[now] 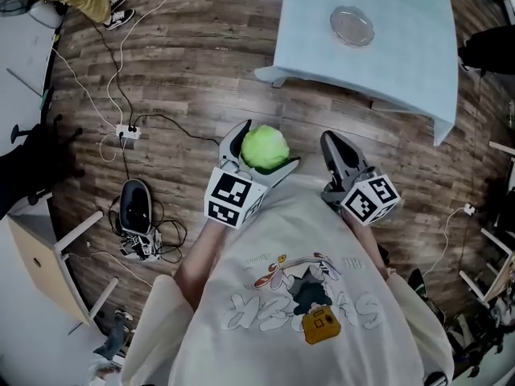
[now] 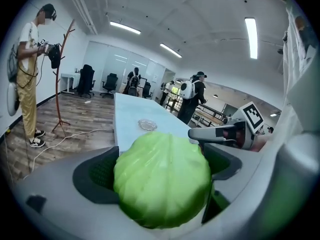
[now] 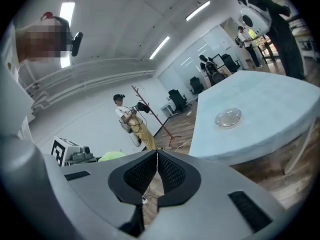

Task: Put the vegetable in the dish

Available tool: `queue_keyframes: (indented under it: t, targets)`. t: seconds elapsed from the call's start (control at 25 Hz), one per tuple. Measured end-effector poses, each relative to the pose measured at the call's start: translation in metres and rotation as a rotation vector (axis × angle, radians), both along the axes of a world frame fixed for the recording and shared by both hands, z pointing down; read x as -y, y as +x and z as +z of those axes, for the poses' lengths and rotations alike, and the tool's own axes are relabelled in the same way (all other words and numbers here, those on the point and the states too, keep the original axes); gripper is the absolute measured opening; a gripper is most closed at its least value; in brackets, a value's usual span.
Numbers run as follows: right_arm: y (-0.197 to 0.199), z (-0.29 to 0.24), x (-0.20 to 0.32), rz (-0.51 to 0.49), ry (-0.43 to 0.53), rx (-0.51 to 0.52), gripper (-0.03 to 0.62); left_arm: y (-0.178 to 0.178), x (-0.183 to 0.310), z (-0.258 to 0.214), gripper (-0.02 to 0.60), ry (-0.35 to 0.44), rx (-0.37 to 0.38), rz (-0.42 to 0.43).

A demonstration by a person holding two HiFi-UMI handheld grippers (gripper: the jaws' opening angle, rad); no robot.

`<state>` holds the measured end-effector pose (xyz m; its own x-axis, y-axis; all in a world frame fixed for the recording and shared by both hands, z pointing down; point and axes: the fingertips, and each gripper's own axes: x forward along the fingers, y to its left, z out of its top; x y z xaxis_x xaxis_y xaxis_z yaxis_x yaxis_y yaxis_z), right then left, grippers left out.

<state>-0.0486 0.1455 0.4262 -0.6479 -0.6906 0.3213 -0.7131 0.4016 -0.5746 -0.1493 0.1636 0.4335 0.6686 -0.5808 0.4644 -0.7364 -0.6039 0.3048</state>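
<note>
Cabbage, round and pale green, sits clamped between the jaws of the left gripper at the centre of the head view. It is held above the wooden floor, well apart from the glass dish, which rests on the pale blue table at the upper right. The right gripper, just right of centre, has its jaws pressed together on nothing, so I judge the carry is the step in hand; next the left gripper must reach over the dish, lower, and part its jaws.
</note>
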Motion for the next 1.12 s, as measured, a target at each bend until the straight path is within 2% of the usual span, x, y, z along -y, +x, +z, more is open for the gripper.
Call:
queue_keyframes:
  t: [0.12,0.2,0.48,0.76,0.96,1.12]
  targets:
    - [-0.012,0.004,0.006,-0.013,0.020,-0.099,0.022,-0.010,0.017,0.007,0.535,-0.035,-0.023,0.029]
    - [-0.018,0.009,0.009,-0.027,0.001,-0.117,0.022,-0.012,0.024,0.011,0.535,-0.052,-0.028,0.042]
    - [-0.009,0.023,0.071,-0.004,-0.042,-0.019,0.022,0.010,0.081,0.016,0.535,-0.084,-0.077,0.054]
    - [-0.002,0.005,0.171,-0.043,0.033,0.010,0.022,0.028,0.164,0.004,0.535,-0.036,-0.005,0.086]
    - [0.027,0.005,0.230,-0.039,0.041,-0.017,0.022,0.063,0.218,-0.001,0.535,-0.008,0.020,0.122]
    - [0.057,0.008,0.267,-0.021,0.051,0.000,0.022,0.092,0.258,0.009,0.535,-0.021,0.029,0.141]
